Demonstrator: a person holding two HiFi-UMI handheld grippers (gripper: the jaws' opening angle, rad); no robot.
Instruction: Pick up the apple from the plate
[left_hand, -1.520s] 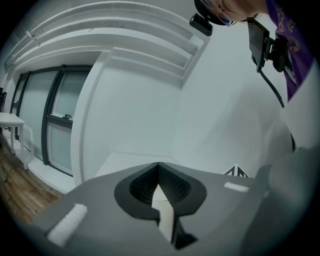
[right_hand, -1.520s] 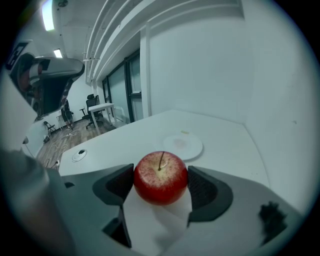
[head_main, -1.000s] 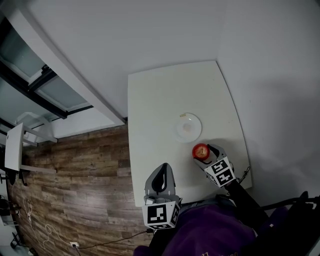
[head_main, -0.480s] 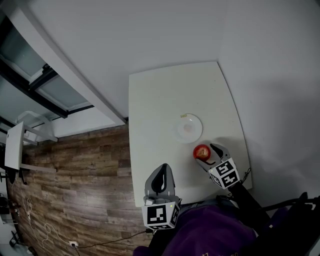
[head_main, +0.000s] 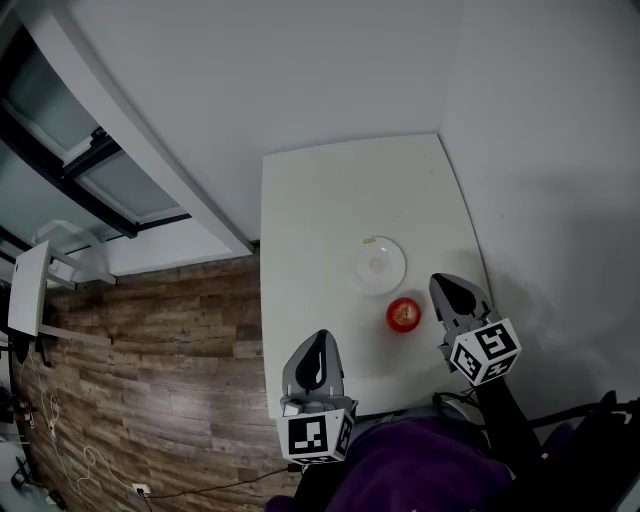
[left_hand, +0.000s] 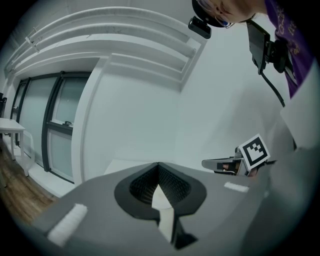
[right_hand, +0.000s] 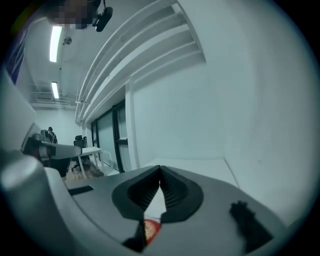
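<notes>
1 apple (head_main: 403, 313) on 1 table (head_main: 320, 220), just nearer than 1 plate (head_main: 378, 265); 2 grippers: left gripper (head_main: 322, 338) clenched empty, right gripper (head_main: 447, 285) just snapped closed, empty.

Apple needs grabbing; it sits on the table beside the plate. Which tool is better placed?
Right. The right tool is just beside the apple; the left tool is farther off. The right tool's jaws have just closed empty and must reopen.

Right gripper (head_main: 442, 285) off apple (head_main: 403, 314), fingers (right_hand: 177, 192) just closed, empty.
</notes>
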